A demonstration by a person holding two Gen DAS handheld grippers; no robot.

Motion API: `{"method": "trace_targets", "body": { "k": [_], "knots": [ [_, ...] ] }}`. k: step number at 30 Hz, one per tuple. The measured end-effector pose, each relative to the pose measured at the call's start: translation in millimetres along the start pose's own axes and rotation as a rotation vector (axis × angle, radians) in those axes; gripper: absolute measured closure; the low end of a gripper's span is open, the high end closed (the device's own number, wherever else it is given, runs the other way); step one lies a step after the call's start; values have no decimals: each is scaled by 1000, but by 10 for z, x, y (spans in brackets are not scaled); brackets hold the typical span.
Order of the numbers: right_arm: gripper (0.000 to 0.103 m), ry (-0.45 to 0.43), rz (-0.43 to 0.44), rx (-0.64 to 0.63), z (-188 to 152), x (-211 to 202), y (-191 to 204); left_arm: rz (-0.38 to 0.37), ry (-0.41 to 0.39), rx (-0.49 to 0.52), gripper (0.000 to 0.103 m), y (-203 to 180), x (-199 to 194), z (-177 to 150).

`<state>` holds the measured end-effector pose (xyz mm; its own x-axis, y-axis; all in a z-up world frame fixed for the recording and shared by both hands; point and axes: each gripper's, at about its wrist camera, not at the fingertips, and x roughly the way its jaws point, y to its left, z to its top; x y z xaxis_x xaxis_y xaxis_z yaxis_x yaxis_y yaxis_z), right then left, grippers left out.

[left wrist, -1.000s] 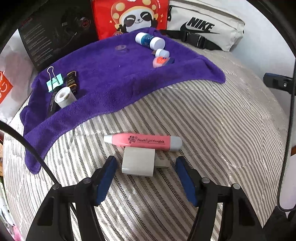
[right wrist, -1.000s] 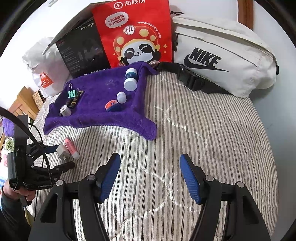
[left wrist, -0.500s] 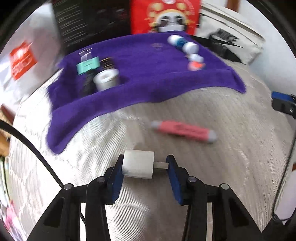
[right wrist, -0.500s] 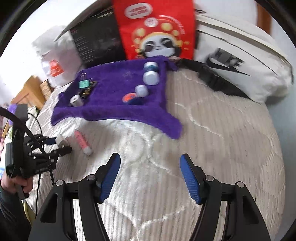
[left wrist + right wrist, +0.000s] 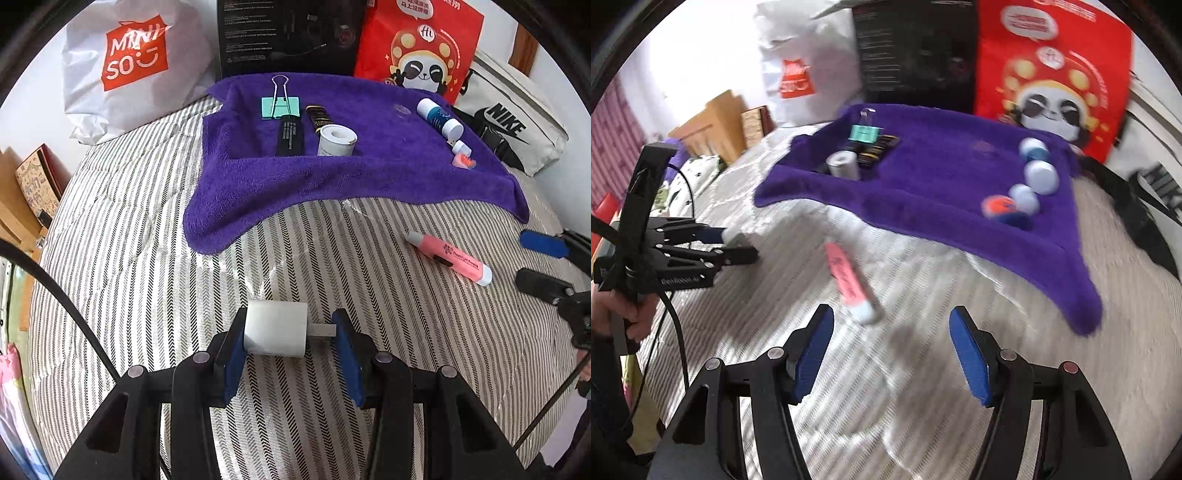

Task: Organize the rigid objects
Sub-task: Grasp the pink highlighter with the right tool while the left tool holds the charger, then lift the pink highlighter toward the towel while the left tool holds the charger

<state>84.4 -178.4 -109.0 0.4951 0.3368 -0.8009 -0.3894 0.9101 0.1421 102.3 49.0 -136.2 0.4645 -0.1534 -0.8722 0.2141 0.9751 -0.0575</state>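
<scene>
We have the left gripper (image 5: 290, 338) with jaws clamped on the white charger (image 5: 276, 328), body against the left pad, prongs against the right, held above the striped bed (image 5: 147, 280). Far of it lies the purple towel (image 5: 332, 177): binder clip (image 5: 279, 107), tape roll (image 5: 336, 140) far left, blue-white bottle (image 5: 439, 117) far right. Pink highlighter (image 5: 450, 257) lies on the bed right of us, just near the towel's edge. Right gripper (image 5: 890, 350) has jaws spread wide, nothing between them, with the highlighter just far-left of its left pad.
</scene>
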Motion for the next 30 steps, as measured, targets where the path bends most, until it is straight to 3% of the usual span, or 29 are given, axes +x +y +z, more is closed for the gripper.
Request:
{"method": "trace_targets", "body": {
  "k": [4,6,9,12,15,23,30],
  "knots": [
    [48,6,36,-60,94,185,142,-14,-5,-17,61,26,-6,-12],
    [62,22,27,-92,144,309,189,-18,-3,-27,61,25,7,4],
    [71,59,49,-115,208,489,236,-22,-2,-26,61,37,-7,-15],
    [73,59,25,-192,217,549,338,-28,-4,-30,61,58,-21,-34],
    [88,50,-3,-212,203,555,347,-26,-5,-27,61,53,-18,-34],
    [87,69,-77,122,59,232,-302,-12,-6,-15,61,21,-8,-31],
    [87,125,-135,95,-58,237,-271,-14,-9,-20,61,18,-2,-33]
  ]
}}
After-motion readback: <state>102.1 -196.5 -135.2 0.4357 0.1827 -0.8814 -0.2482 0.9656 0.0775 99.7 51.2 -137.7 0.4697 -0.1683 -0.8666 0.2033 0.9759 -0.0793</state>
